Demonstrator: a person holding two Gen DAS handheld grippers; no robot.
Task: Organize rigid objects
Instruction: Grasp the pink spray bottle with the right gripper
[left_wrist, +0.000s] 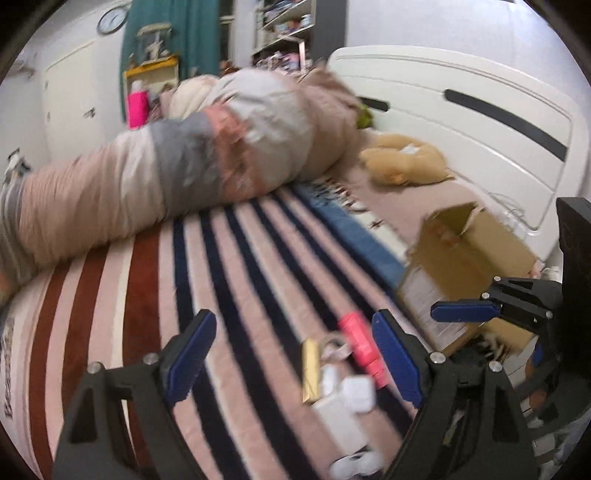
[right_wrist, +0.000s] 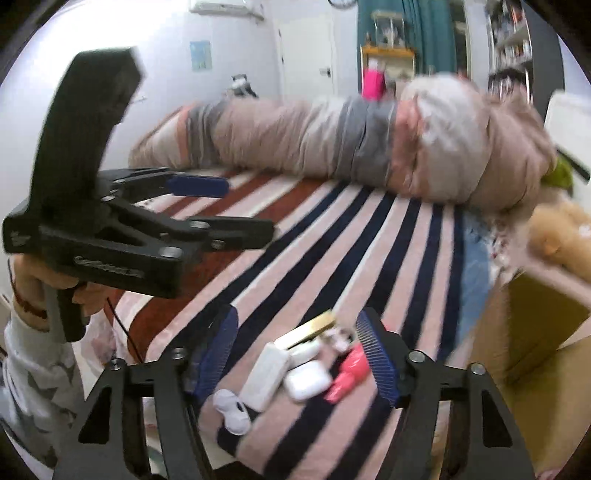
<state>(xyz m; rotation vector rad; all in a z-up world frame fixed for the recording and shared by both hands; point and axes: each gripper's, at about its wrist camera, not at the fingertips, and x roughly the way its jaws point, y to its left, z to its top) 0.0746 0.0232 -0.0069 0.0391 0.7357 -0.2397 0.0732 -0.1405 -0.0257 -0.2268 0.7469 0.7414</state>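
Item: cluster of small rigid objects on the striped bedspread (right_wrist: 332, 236), near its front edge. Contents: pink tube (right_wrist: 349, 373), white earbud case (right_wrist: 307, 380), white rectangular block (right_wrist: 265, 376), gold bar (right_wrist: 306, 330), round white piece (right_wrist: 232, 406).
Position: directly ahead of and below the right gripper (right_wrist: 299, 358), jaws apart, empty; the tube's long axis slants toward its right finger.
Left gripper (left_wrist: 291, 363): also apart and empty, the cluster toward its right finger; nearness much alike.
Surroundings: open cardboard box (right_wrist: 532, 332) just to the right, rolled duvet (right_wrist: 351, 147) behind, plush toy (left_wrist: 406, 158) beyond.
Obstruction: pieces touch, crowding any single pick.
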